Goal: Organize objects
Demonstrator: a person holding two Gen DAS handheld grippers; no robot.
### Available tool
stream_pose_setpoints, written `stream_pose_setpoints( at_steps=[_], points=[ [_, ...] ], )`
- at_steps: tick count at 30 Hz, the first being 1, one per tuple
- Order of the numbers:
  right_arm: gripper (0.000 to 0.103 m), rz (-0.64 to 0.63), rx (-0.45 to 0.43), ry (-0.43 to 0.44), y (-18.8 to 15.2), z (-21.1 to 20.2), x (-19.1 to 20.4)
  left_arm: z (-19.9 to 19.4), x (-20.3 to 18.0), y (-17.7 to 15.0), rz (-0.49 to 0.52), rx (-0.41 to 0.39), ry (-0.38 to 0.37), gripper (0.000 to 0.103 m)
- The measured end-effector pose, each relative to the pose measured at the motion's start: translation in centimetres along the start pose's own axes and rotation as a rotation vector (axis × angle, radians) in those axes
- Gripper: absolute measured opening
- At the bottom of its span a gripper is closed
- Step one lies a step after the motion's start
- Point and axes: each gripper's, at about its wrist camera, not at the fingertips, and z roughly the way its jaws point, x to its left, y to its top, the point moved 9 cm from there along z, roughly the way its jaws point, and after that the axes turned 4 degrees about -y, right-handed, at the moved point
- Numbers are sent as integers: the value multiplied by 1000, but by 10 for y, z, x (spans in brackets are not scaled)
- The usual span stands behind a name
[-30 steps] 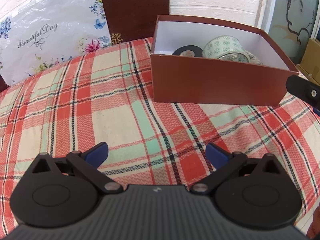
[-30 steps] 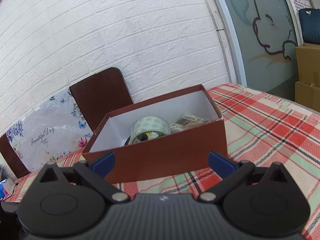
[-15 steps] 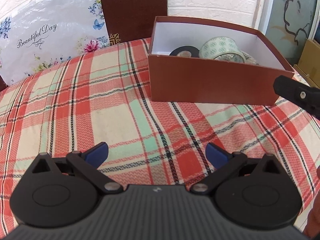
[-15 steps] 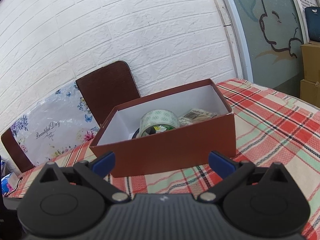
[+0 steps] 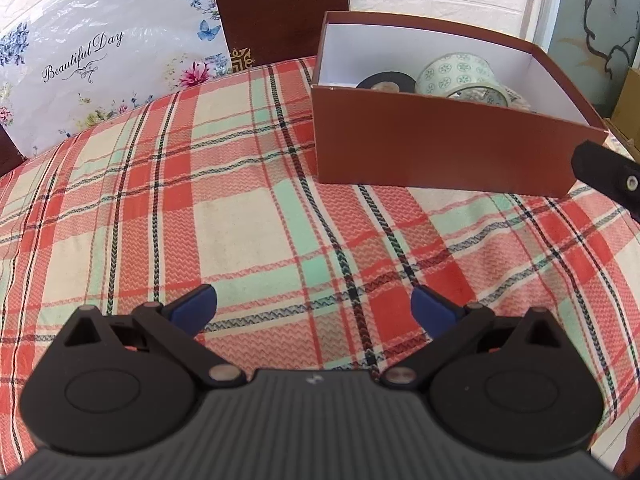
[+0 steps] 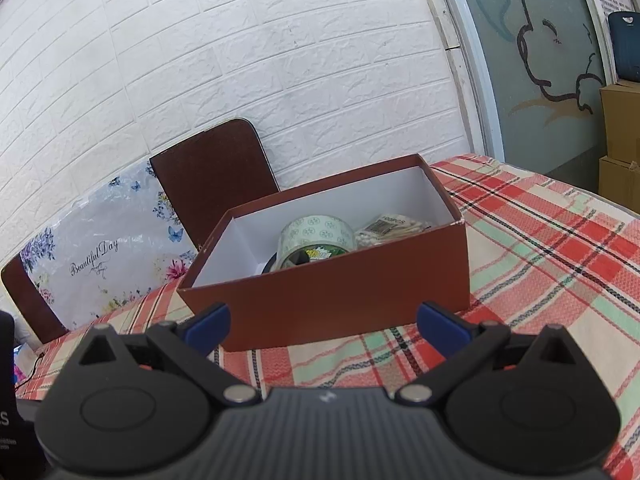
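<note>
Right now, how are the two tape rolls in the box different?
The patterned tape roll is pale with green motifs; the black tape roll is plain and dark. The patterned one is taller and tilted; the black one lies flat, low. Both sit inside the brown box.

My left gripper (image 5: 314,308) sits at the bottom of the frame, its blue-tipped fingers (image 5: 196,306) spread wide with nothing between them, over the plaid tablecloth (image 5: 248,208). In the upper right stands a brown box (image 5: 440,156) with a white inside; a black tape roll (image 5: 386,80) and a patterned tape roll (image 5: 460,76) lie in it side by side. At the right edge a black part of my right gripper (image 5: 608,174) pokes in, just beside the box's near corner. A flowered bag (image 5: 92,52) fills the upper left, next to a dark chair back (image 5: 280,4).
</note>
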Motion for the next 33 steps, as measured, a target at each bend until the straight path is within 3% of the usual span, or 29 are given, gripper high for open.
stream_pose_setpoints(
  at_steps=[33],
  points=[
    [103,3,26,-3,-3,7,-4,6,-4,-3,-14,43,11,103]
  ],
)
